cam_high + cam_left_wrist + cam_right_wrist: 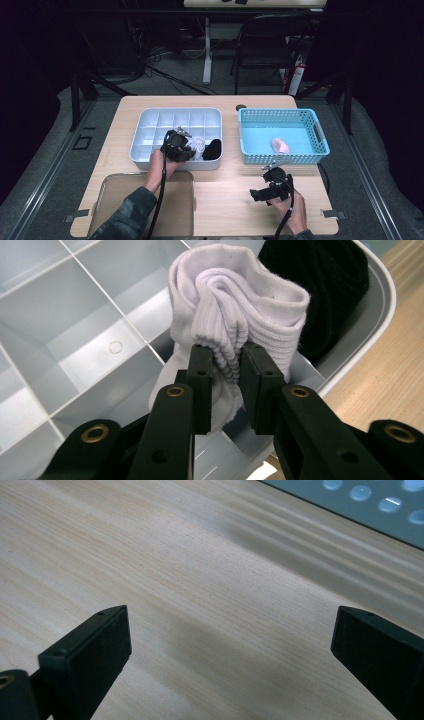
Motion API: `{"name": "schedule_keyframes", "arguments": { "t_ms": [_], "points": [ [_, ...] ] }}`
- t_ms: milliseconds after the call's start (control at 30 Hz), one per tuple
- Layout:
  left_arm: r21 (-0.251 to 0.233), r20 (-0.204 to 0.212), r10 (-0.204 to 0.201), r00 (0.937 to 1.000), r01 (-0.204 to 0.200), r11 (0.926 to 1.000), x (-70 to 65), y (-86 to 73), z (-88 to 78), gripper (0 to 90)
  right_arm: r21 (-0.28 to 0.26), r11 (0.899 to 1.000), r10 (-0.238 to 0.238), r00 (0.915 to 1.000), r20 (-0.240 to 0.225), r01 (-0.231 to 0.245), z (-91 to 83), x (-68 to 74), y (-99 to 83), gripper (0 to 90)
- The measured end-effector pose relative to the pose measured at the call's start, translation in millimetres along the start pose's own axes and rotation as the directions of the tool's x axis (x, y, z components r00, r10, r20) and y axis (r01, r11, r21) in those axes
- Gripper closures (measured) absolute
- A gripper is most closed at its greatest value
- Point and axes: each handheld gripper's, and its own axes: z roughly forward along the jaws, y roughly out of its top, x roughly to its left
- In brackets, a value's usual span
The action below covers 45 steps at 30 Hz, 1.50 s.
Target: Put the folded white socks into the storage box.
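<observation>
Nearest the lens, our left gripper [226,385] has its jaws pinched on a ribbed fold of the rolled white sock [235,305], which sits in a front compartment of the white divider tray [75,315], just beside a rolled black sock [325,285]. We hold only a thin cuff edge (not the body of the roll), so a lift could unroll the sock or let the fabric slip free. It could also snag a divider wall and tip the tray. Our right gripper [227,645] hangs wide apart and empty above the wooden table [200,555], near the blue basket [282,125].
</observation>
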Motion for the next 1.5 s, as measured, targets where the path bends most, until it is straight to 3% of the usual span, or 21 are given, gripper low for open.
{"name": "schedule_keyframes", "arguments": {
  "t_ms": [367,733,833,1000,1233,1500],
  "points": [
    [0.052,0.018,-0.006,0.9998,0.005,0.9986,-0.2,-0.4,14.2,80.8,-0.002,1.000,-0.005,1.0000,0.003,0.005,-1.0,0.0,0.4,2.4],
    [0.048,0.039,-0.024,0.9990,0.022,0.9986,2.2,-0.3,13.4,79.7,-0.004,1.000,-0.008,1.0000,0.001,0.008,-1.7,-0.5,0.4,2.4],
    [0.041,0.047,-0.018,0.9987,0.016,0.9990,0.5,1.3,8.3,72.7,-0.004,1.000,-0.009,1.0000,0.003,0.009,-2.7,-1.0,0.5,2.4],
    [0.016,0.045,-0.021,0.9988,0.020,0.9997,1.8,6.9,-7.5,50.5,-0.006,1.000,-0.008,1.0000,0.004,0.008,-3.1,-1.3,0.4,2.4],
    [-0.034,0.021,-0.044,0.9988,0.045,0.9984,5.9,7.7,-14.4,42.3,-0.016,1.000,-0.002,1.0000,0.000,0.002,-3.7,-1.0,0.5,2.4],
    [-0.066,0.005,-0.019,0.9998,0.019,0.9977,-4.3,9.4,-23.5,30.6,-0.024,1.000,0.004,1.0000,-0.003,-0.004,-7.1,-2.5,1.0,2.3]
  ]
}}
